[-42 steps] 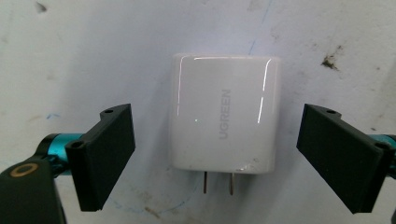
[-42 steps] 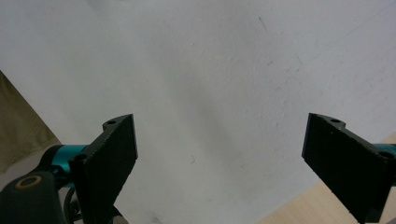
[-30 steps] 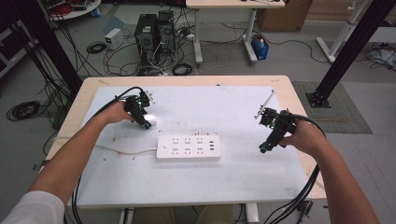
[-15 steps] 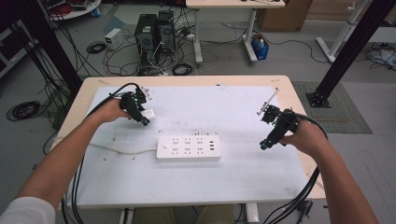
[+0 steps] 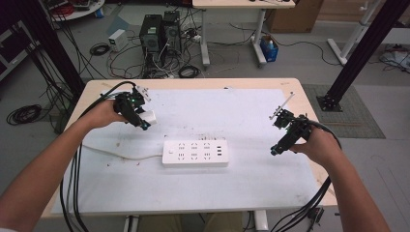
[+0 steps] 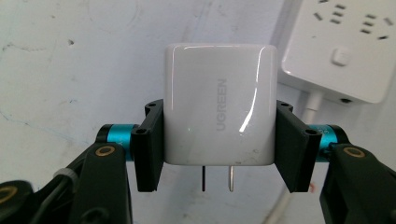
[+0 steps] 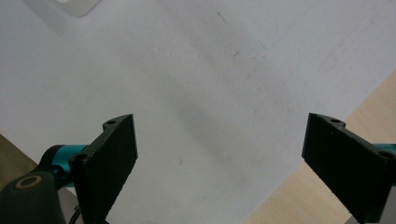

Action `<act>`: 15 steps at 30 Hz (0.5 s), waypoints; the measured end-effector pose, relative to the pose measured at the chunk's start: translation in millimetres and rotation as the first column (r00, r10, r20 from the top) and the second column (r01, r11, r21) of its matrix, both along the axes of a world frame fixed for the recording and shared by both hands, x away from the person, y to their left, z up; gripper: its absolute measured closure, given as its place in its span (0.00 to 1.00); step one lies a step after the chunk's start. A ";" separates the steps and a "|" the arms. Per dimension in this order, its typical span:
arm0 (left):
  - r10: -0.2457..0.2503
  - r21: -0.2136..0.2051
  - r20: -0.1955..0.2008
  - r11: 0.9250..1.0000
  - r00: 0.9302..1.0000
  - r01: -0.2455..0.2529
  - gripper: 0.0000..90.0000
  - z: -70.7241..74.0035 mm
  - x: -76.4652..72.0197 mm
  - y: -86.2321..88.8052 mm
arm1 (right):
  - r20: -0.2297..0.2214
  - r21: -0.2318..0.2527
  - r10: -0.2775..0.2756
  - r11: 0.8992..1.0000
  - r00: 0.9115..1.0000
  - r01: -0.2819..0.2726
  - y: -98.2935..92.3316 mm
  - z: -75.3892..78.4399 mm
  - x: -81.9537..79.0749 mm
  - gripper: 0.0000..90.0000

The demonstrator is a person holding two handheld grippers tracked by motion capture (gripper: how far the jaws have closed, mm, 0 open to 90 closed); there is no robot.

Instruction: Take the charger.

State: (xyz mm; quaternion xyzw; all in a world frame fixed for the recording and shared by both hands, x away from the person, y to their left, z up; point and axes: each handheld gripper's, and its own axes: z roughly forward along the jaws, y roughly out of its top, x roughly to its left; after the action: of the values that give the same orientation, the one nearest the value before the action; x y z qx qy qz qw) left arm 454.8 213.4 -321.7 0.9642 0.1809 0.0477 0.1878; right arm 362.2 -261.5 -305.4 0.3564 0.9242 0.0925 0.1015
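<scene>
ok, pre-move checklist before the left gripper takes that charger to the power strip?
1. Left gripper shut on the white charger: ok.
2. Charger sits square between the jaws, both prongs clear of them: ok.
3. Prongs straight: ok as far as the left gripper view shows.
4. Power strip flat on the white mat, sockets up and free: ok.
5. Right gripper open, holding nothing, off to the strip's right: ok.
6. Prongs aligned with a socket: not ok.

A glossy white square charger [image 6: 218,103], grey lettering running up its face and two flat metal prongs sticking out of its near end, hangs above the white surface [image 5: 241,111], well left of the white power strip [image 5: 195,153].
</scene>
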 end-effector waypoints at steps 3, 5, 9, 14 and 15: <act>0.002 -0.050 0.003 0.999 1.000 -0.001 0.47 21.2 -26.3 -0.1 | 0.000 -0.001 -0.014 1.000 1.000 0.014 0.4 0.0 -3.5 0.11; 0.002 -0.050 0.003 0.999 1.000 -0.001 0.47 21.2 -26.3 -0.1 | 0.000 0.002 -0.011 1.000 1.000 0.011 0.6 0.1 -4.4 0.11; -0.013 -0.062 0.016 0.998 1.000 0.014 0.47 40.2 -58.0 -1.9 | 0.013 0.007 -0.008 1.000 1.000 0.008 4.1 1.4 -10.7 0.11; -0.023 -0.074 0.022 0.997 1.000 0.024 0.47 50.7 -72.6 -2.2 | 0.023 0.013 -0.004 1.000 1.000 0.004 6.3 2.9 -15.9 0.11; -0.024 -0.075 0.021 0.997 0.999 0.026 0.47 51.9 -74.6 -2.4 | 0.028 0.014 -0.004 1.000 1.000 0.004 6.4 3.3 -16.7 0.11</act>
State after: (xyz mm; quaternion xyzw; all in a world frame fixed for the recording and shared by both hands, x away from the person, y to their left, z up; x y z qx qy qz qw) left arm 380.2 211.0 -269.8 0.9581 0.1686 0.0483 0.2265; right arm 345.5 -255.1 -302.1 0.3577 0.9212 0.1039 0.1122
